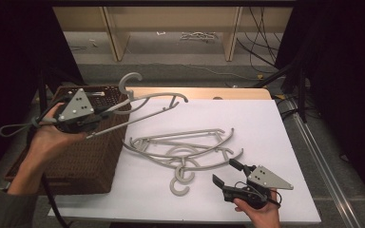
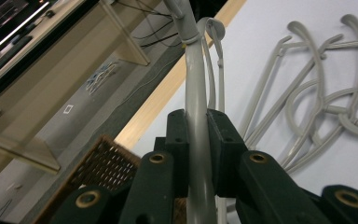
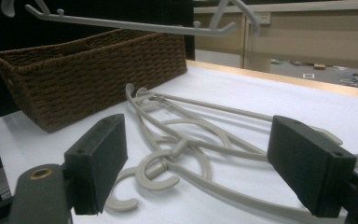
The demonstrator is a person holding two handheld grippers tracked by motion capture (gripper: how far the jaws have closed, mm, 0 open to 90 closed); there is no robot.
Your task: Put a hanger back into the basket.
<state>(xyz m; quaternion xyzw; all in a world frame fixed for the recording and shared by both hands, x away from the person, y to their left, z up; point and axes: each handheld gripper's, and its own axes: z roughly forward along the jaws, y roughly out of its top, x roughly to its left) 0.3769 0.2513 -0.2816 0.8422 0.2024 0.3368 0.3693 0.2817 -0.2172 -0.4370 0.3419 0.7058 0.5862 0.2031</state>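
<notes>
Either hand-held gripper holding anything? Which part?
Left hand-held gripper clamps a grey hanger by its curved arm, above the basket. Right hand-held gripper is open, holding nothing.

**Two black hand-held grippers, grey plates on top**

The left gripper has a black body topped by a light grey three-cornered plate dotted with small dark screw holes. A grey cable loops out behind it, and a black cable trails down past the forearm. Its two jaws are matt black blocks on black arms, each arm carrying a brass-coloured rivet ring. The right gripper is the same build: black housing, grey triangular plate with screw holes, thin black wires at the grip. Its jaw pads are plain rectangular black blocks with small round recesses. A grey sleeve covers the left forearm at the frame's bottom corner.
</notes>
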